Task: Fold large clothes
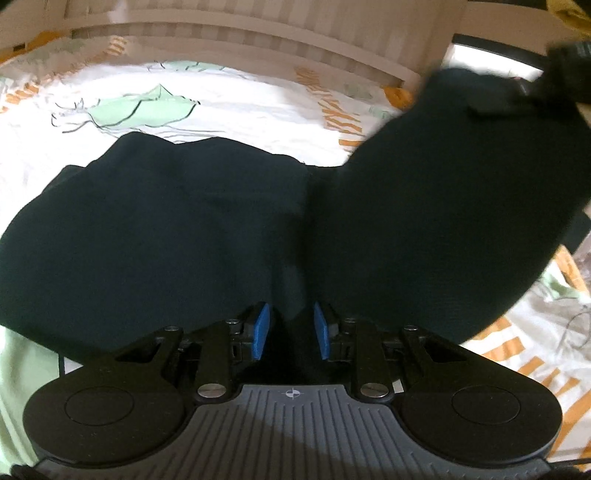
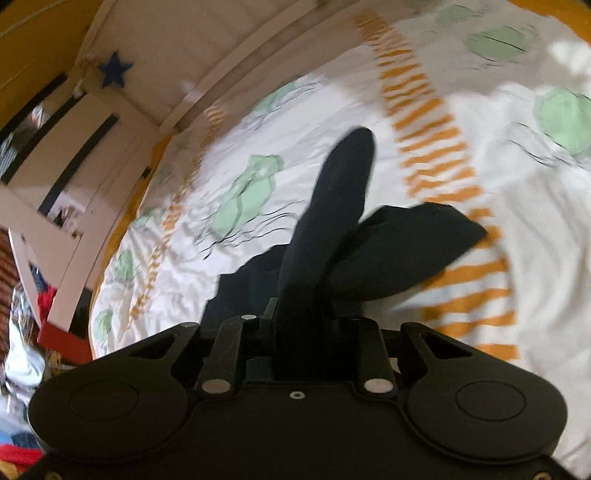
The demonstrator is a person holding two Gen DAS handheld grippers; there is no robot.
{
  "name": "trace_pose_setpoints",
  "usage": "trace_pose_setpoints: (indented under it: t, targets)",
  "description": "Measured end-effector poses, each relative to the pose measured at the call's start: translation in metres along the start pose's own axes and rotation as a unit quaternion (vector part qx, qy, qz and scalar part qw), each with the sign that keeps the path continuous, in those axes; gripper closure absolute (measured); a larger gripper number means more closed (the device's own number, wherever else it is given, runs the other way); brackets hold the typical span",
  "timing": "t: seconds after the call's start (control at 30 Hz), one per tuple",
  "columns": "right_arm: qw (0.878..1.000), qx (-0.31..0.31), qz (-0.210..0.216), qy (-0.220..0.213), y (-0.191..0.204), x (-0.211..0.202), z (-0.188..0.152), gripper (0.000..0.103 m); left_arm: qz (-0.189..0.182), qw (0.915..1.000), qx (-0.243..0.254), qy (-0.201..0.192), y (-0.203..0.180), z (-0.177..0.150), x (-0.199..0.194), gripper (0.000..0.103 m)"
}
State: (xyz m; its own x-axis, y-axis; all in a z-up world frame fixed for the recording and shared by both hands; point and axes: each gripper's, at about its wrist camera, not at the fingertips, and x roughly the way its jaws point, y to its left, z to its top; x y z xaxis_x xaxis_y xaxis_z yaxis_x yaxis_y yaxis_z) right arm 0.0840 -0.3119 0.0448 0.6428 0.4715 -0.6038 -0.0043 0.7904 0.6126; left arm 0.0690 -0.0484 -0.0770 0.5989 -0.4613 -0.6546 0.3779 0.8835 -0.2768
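A large black garment [image 1: 166, 221] lies spread on the patterned duvet. My left gripper [image 1: 290, 332] sits at the garment's near edge, its blue pads [image 1: 260, 330] closed on a bunch of the dark cloth. The garment's right part is lifted off the bed toward the upper right, where my right gripper [image 1: 532, 88] shows as a blurred dark shape. In the right wrist view a strip of the black garment [image 2: 332, 206] rises from between the fingers of my right gripper [image 2: 303, 325]. The cloth covers its pads, and another flap hangs to the right.
The white duvet [image 1: 221, 96] with green and orange prints covers the bed. A pale slatted bed frame [image 1: 258, 33] runs along the far side. White furniture with a blue star [image 2: 114, 70] stands beyond the bed, and mixed clutter [image 2: 22, 332] lies on the floor at the left.
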Motion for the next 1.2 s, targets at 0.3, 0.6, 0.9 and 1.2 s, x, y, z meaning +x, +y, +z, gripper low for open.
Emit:
trace_pose_setpoints:
  t: [0.3, 0.6, 0.9, 1.2]
  targets:
    - [0.996, -0.067, 0.02, 0.054, 0.082, 0.07, 0.002, 0.07, 0.001, 0.9976, -0.064, -0.026, 0.053, 0.003, -0.054, 0.077]
    - [0.988, -0.093, 0.012, 0.119, 0.124, 0.17, -0.023, 0.067, 0.094, 0.9838, -0.119, -0.095, 0.116, 0.003, -0.113, 0.076]
    - [0.981, -0.16, 0.036, 0.106, 0.145, 0.189, -0.056, 0.022, 0.093, 0.9809, -0.121, -0.121, 0.108, 0.003, -0.125, 0.076]
    - [0.984, -0.106, 0.12, 0.076, 0.134, 0.158, -0.029, 0.012, 0.088, 0.9864, -0.066, -0.122, 0.094, 0.0, -0.126, 0.075]
